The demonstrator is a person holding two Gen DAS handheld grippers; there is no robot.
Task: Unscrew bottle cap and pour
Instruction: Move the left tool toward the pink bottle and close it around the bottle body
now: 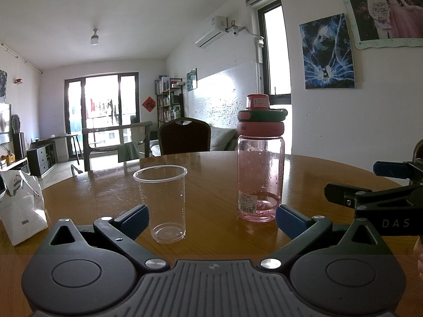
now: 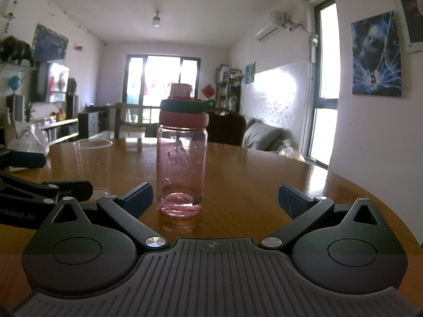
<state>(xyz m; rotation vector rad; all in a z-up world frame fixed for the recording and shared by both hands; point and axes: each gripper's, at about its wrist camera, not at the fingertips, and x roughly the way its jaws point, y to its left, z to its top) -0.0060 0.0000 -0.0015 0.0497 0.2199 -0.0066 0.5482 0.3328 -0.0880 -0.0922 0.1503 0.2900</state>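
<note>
Capped and upright toward the middle of the round table point(image 1: 304, 166), the pink bottle point(image 2: 182, 158) looks light, rigid and slick, best held at mid-body beside the flimsy clear cup point(image 1: 164, 203), while left gripper point(image 1: 211, 222) and right gripper point(image 2: 215, 200) gape wide, holding nothing.

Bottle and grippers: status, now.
Left gripper open, right gripper open, both empty. Pink bottle upright, cap on. Clear cup empty beside it. Path clear.

I am operating in a home living room. Evidence: a round wooden table point(image 1: 211, 169), dining chair point(image 1: 184, 136), sofa point(image 2: 261, 134), bookshelf point(image 1: 169, 100), wall air conditioner point(image 1: 211, 33), and posters point(image 1: 327, 52).
</note>
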